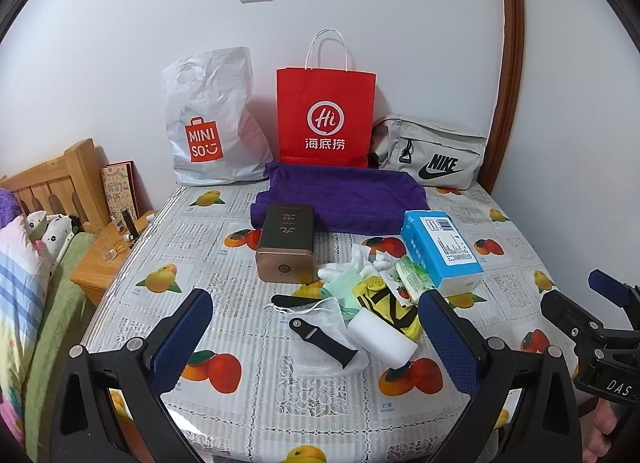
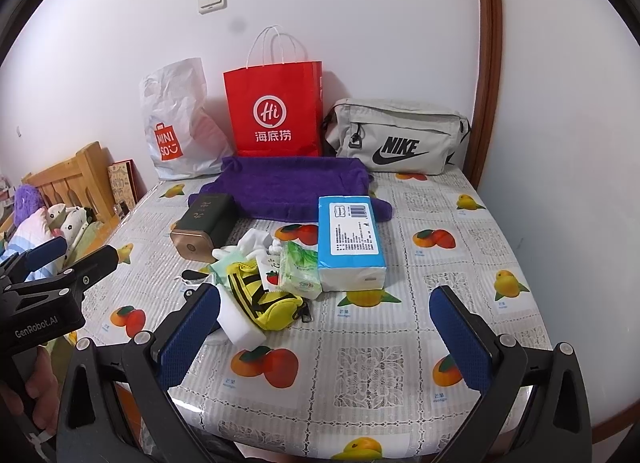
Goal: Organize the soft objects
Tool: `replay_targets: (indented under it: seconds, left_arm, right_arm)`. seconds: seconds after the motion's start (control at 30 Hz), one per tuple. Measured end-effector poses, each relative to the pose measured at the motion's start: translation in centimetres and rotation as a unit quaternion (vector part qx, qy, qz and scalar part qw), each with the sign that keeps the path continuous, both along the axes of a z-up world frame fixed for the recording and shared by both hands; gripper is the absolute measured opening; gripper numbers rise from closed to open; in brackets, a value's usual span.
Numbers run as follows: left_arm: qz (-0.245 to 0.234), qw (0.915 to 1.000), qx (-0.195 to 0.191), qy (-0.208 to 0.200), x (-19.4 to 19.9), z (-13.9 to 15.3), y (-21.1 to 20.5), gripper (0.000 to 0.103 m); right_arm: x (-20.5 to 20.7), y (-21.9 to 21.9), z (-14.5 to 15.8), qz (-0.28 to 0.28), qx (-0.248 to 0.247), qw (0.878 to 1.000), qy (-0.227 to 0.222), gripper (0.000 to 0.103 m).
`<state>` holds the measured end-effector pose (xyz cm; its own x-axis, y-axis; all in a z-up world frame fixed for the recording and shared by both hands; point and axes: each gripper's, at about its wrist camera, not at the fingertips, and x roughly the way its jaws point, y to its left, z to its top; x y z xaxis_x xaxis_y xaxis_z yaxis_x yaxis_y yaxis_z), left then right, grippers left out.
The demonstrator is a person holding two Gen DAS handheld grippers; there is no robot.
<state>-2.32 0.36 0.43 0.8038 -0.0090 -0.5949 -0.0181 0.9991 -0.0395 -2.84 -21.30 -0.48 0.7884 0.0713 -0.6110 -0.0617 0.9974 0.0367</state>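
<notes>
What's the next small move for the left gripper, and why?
Probably ease the left gripper forward and down onto the white sponge block. Both grippers are open and empty, and the block is the soft item lying nearest, right between the left fingers, at the front of the pile.

Both wrist cameras look from the near edge of the bench (image 1: 248, 395) towards the red paper bag (image 1: 326, 117) at the far wall. The left view faces it straight on; the right view sits further right. Both share the bag and the clutter before it.
</notes>
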Motion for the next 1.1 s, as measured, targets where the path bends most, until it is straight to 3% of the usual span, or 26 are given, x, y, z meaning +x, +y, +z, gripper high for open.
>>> replay_targets:
  seconds: [0.9,1.1]
  left_arm:
    - [0.003,1.0,0.004,0.002,0.5,0.3,0.4,0.103]
    - [0.016,0.9996,-0.003,0.023,1.9,-1.0,1.2,0.103]
  right_arm:
    - [0.1,0.0,0.0,-0.002,-0.001,1.0,-0.006,0.103]
    - [0.8,-0.4,-0.9,0.0,0.0,1.0,0.002,0.103]
